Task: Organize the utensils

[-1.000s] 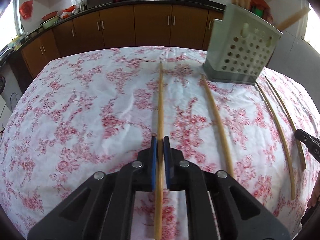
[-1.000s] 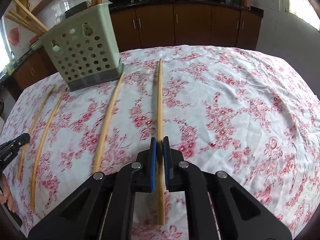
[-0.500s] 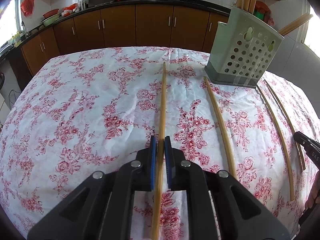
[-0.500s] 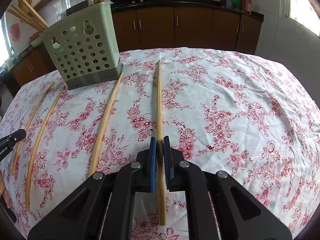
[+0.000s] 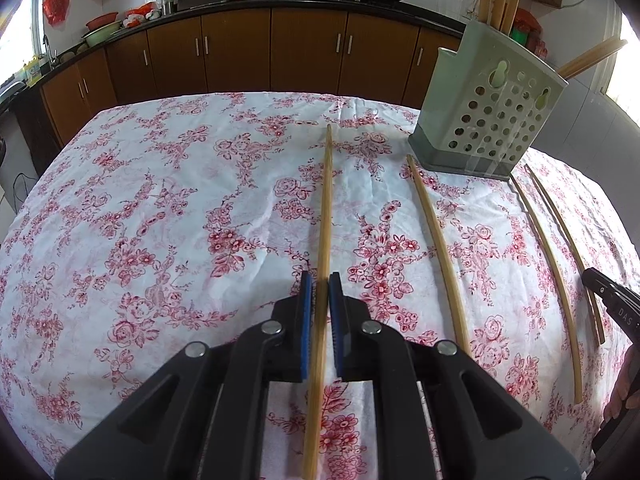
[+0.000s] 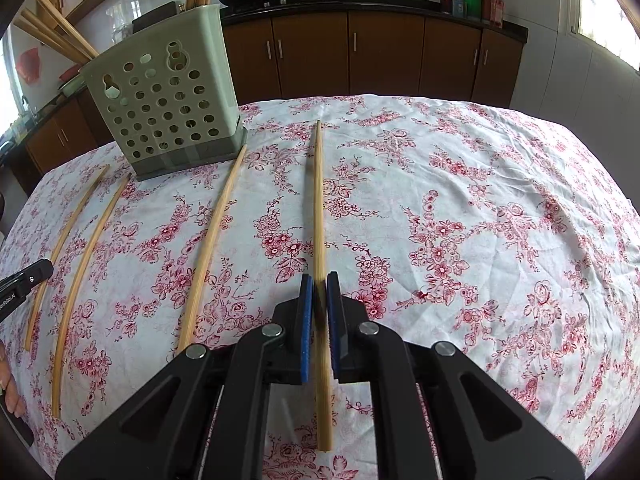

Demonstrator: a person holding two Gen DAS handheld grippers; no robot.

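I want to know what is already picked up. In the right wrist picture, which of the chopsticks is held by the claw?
The rightmost chopstick, clamped between the blue pads of the right claw. The other three chopsticks lie free on the cloth, further left.

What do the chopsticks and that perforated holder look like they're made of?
Chopsticks: pale tan, matte, thin and straight; likely bamboo or wood, though no grain is clear. Holder: pale green moulded plastic by its smooth, faintly glossy walls and punched round holes, on a darker grey base.
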